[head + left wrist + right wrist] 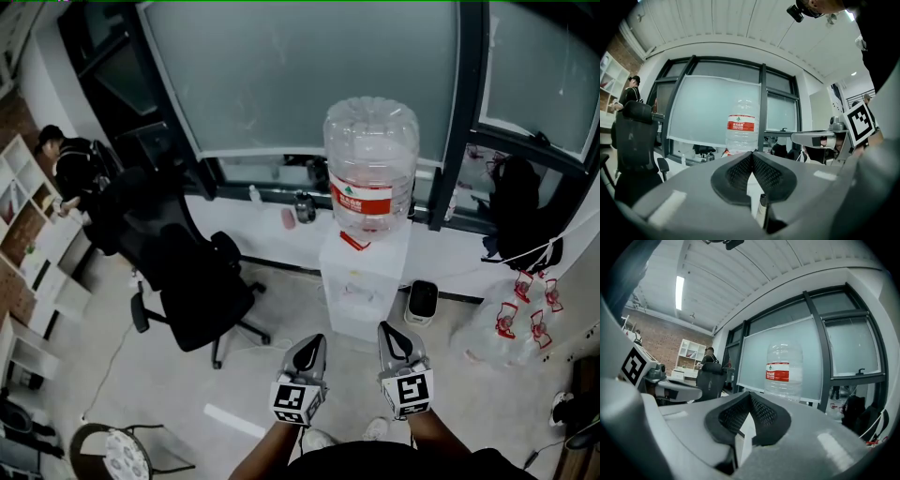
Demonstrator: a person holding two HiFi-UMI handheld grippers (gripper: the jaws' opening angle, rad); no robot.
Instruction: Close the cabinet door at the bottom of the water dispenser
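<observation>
- Claws first: the left claw (318, 338) is closed, its black ribbed pads meeting at the tips with nothing between them.
- The right claw (386, 328) is closed in the same way and also holds nothing.
- Both are held side by side and level, low in the head view, and point toward the water dispenser (364, 272). Neither touches it.
- Each claw carries a cube with black-and-white square markers just ahead of the person's forearm, the left cube (298, 401) and the right cube (409, 392).
- The water dispenser is a white box on the floor (141, 375) against the wall under the frosted window (309, 75), straight ahead of the claws.
- A large clear bottle (371, 159) with a red label (370, 199) stands upside down on top of it.
- The cabinet door (356, 314) is on the lower front of the dispenser. From the steep head view that front looks like a plain white face, and I cannot tell whether the door is fully shut.
- A black office chair (187, 281) stands to the left of the dispenser, well apart from it.
- A small black-and-white device (423, 302) sits on the floor just beside the dispenser's right side.
- Clear plastic bags (511, 323) with red print lie further right, below a dark bag (516, 211) by the window frame.
- A person (70, 169) in dark clothes stands at white shelves (28, 216) at the far left.
</observation>
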